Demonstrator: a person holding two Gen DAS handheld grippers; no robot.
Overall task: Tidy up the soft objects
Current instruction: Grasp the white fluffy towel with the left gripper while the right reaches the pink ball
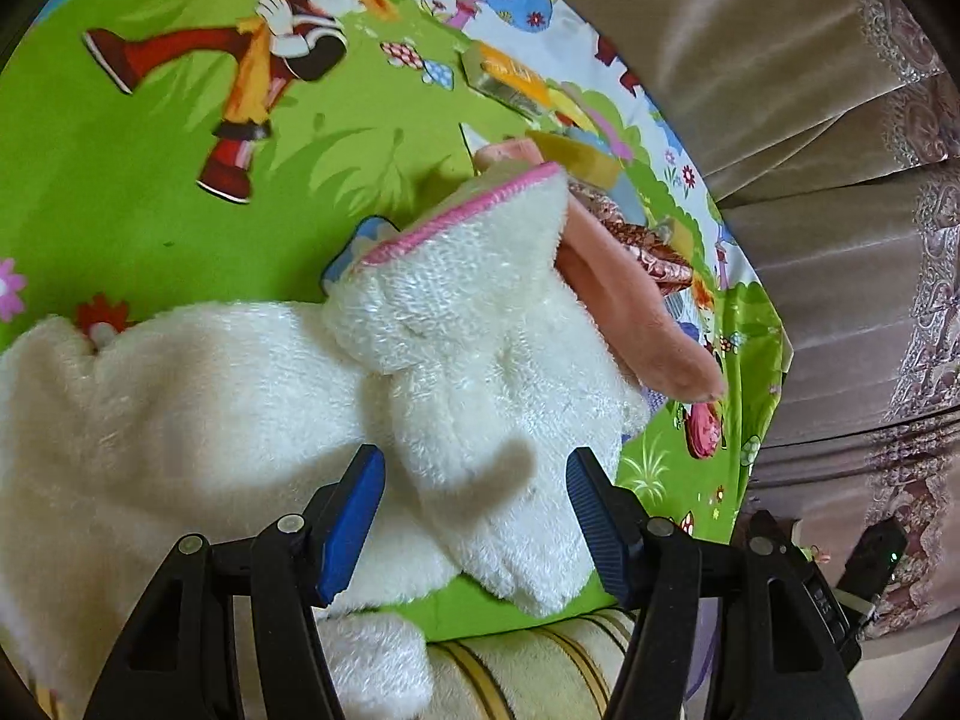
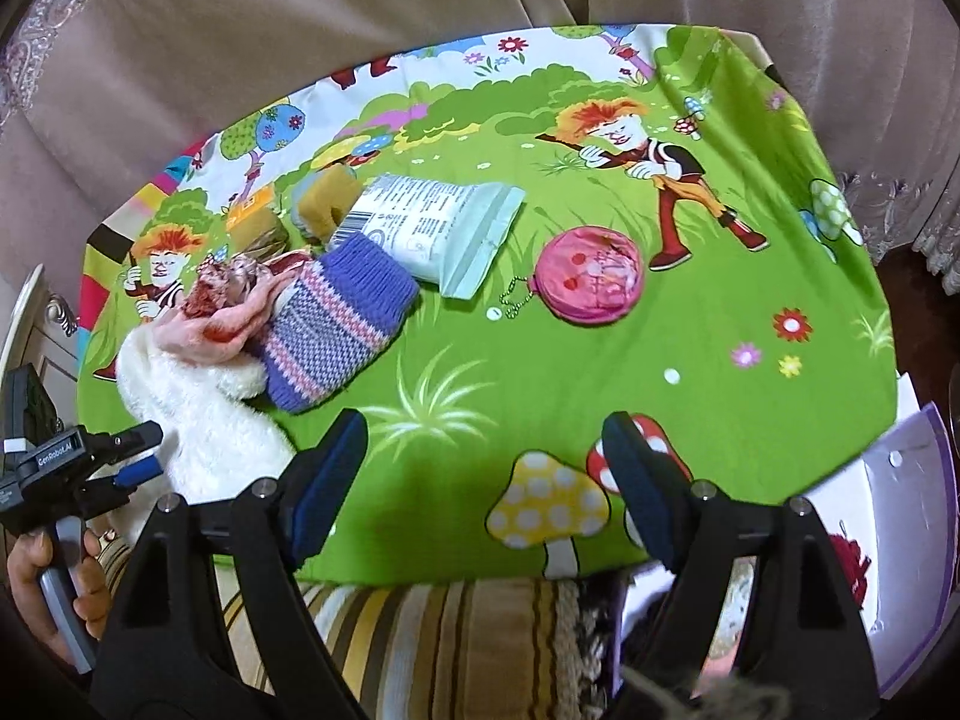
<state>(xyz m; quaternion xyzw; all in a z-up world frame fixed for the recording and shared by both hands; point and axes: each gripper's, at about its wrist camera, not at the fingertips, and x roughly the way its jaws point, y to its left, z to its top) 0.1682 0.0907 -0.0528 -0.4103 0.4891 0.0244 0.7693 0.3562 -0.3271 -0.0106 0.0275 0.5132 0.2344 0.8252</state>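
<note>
Left gripper jaws wide, white plush cloth between them, not clamped, near left of green tablecloth. Right gripper wide, holding nothing. Knit sock beside cloth.

Bare green cartoon-print tablecloth lies open ahead of the right jaws. Left, the fluffy white plush toy, the purple-and-pink striped knitted pouch and the round pink coin purse block passage.
</note>
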